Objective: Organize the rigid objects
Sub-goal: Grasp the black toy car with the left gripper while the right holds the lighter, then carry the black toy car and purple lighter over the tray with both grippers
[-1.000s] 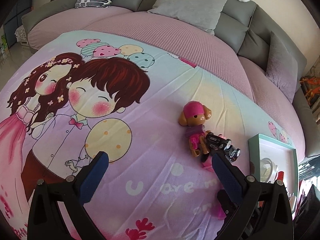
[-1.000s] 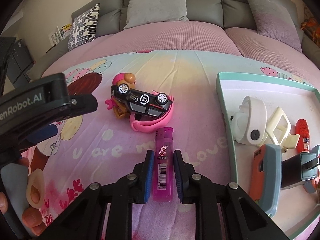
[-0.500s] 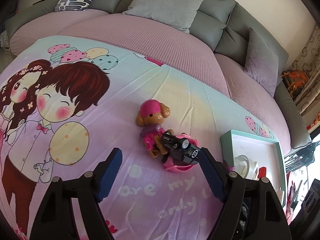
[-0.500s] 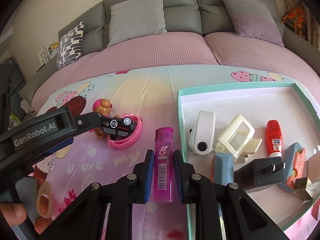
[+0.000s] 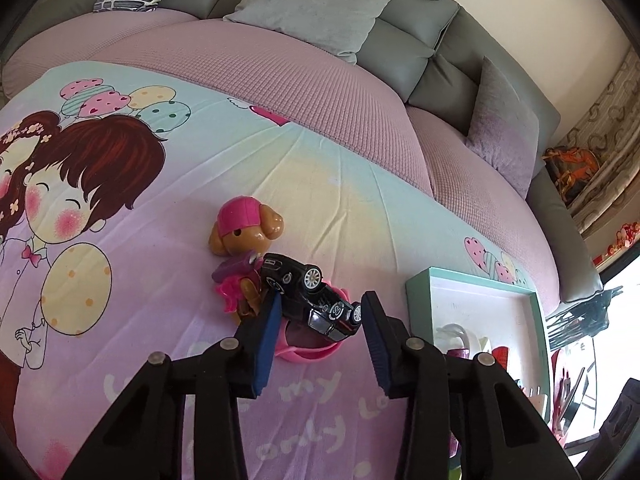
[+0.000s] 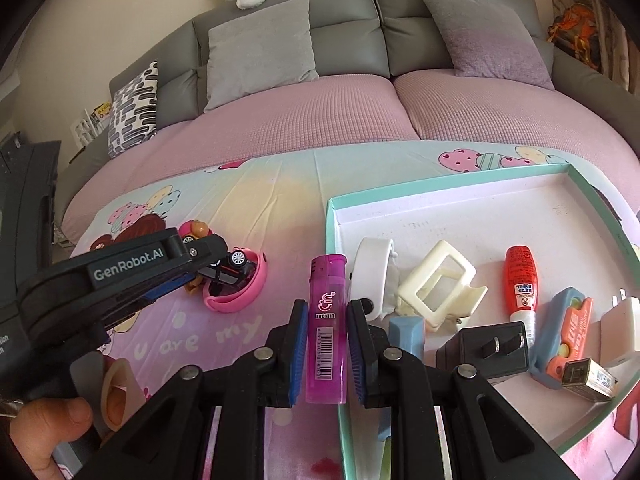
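Two grippers, you hold:
Left gripper [image 5: 320, 316]: jaws just closing around black toy car [image 5: 310, 296], grip unclear.
Right gripper [image 6: 326, 336]: clamped on pink lighter [image 6: 326, 328].

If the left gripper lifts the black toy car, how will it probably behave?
The black toy car looks rigid, so it should not bend. It lies tilted on the pink bowl, so it may slip. Its free wheels could roll on release.
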The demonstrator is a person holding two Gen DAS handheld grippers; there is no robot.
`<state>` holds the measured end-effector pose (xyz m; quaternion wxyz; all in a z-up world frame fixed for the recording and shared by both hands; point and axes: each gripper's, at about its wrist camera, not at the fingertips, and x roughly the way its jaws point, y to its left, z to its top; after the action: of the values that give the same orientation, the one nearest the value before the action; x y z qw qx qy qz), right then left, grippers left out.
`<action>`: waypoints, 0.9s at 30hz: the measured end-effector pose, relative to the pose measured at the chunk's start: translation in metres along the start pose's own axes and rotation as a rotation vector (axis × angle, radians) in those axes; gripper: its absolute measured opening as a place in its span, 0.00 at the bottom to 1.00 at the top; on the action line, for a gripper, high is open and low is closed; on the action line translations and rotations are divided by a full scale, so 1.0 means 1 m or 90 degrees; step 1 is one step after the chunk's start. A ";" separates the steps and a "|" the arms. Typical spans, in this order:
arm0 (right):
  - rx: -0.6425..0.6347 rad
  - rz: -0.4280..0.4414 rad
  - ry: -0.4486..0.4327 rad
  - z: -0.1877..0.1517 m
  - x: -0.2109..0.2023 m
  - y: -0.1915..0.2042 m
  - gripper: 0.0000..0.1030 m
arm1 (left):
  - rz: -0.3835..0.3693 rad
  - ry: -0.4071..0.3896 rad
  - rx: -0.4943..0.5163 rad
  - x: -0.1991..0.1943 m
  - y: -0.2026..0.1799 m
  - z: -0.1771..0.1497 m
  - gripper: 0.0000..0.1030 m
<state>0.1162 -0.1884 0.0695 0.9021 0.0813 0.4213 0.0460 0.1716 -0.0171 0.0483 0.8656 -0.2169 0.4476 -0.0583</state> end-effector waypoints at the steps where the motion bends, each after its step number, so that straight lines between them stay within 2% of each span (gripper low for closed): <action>1: 0.003 0.001 0.000 0.000 0.000 -0.002 0.21 | 0.000 -0.001 -0.005 0.000 0.001 0.000 0.41; 10: 0.014 0.006 -0.003 0.001 -0.003 -0.006 0.21 | -0.017 0.000 -0.055 0.007 0.009 0.002 0.41; 15: 0.015 0.007 -0.004 0.001 -0.004 -0.007 0.21 | -0.035 -0.006 -0.073 0.004 0.014 0.001 0.36; 22: 0.022 0.008 -0.008 0.002 -0.007 -0.011 0.21 | -0.059 -0.018 -0.069 -0.003 0.011 0.002 0.35; 27: 0.032 0.009 -0.018 0.003 -0.012 -0.015 0.21 | -0.076 -0.044 -0.048 -0.021 0.001 0.006 0.35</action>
<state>0.1114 -0.2049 0.0780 0.9052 0.1077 0.4090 0.0409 0.1641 -0.0080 0.0664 0.8666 -0.2779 0.4057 -0.0853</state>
